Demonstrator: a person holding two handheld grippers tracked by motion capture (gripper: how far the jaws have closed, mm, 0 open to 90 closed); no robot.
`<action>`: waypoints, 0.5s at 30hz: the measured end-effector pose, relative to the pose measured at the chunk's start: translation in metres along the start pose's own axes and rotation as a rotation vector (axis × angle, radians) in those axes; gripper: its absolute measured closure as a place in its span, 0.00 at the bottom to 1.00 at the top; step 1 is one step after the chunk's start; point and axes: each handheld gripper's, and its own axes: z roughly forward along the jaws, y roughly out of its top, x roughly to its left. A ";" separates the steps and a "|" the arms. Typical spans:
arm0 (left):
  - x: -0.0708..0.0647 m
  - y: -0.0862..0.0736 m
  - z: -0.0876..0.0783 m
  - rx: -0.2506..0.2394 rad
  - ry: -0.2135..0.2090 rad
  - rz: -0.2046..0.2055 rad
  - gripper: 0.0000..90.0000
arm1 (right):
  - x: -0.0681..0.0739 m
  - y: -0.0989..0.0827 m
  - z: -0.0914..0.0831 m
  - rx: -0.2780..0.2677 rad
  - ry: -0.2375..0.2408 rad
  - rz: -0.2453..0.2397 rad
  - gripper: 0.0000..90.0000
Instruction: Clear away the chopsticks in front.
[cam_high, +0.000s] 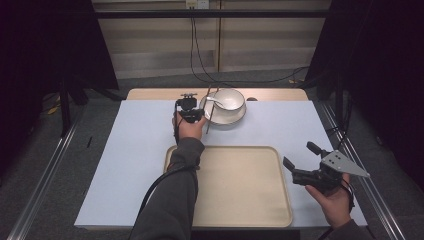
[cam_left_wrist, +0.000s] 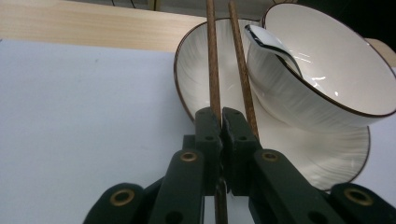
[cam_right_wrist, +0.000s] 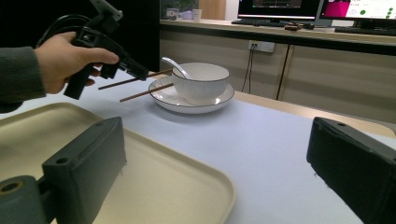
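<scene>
- At the far edge of the table (cam_high: 135, 150), our left tongs (cam_left_wrist: 221, 114) are pressed together on one of the two chopsticks (cam_left_wrist: 213, 60), pinching it near its close end.
- We hold that stick low and along its length, which should let it lift off the plate (cam_left_wrist: 201, 70) without tipping.
- Its partner, the second chopstick (cam_left_wrist: 243, 70), lies just beside it, leaning on the plate's rim, free of the tongs.
- We judge the pair is meant to come over to the tray (cam_high: 240, 190), which sits bare and close to us, so gathering them one at a time seems the plan.
- Our right tongs (cam_high: 300, 157) are spread wide, holding nothing, hovering by the tray's right edge, well apart from the dishes, ready to help.
- A white bowl (cam_high: 229, 99) stands on the plate with a spoon (cam_left_wrist: 271, 44) resting inside, handle over the rim toward the sticks.
- That spoon handle and the bowl wall stand closest to the pinched stick; a sideways swing could knock them.
- Whether the pinched stick touches the plate's rim at its far end is hard to tell from these angles; it may.
- Cables (cam_high: 200, 50) hang down behind the table, out of the way.
</scene>
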 end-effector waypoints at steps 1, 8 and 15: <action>0.001 -0.001 -0.005 0.003 0.002 -0.004 0.96 | 0.000 0.000 0.000 -0.001 0.000 -0.001 0.05; 0.008 -0.012 -0.031 -0.022 0.012 -0.011 0.96 | 0.001 0.000 0.000 0.004 0.002 -0.003 0.05; 0.023 -0.032 -0.076 -0.063 -0.010 -0.022 0.96 | 0.001 0.000 0.000 0.000 -0.005 0.002 0.05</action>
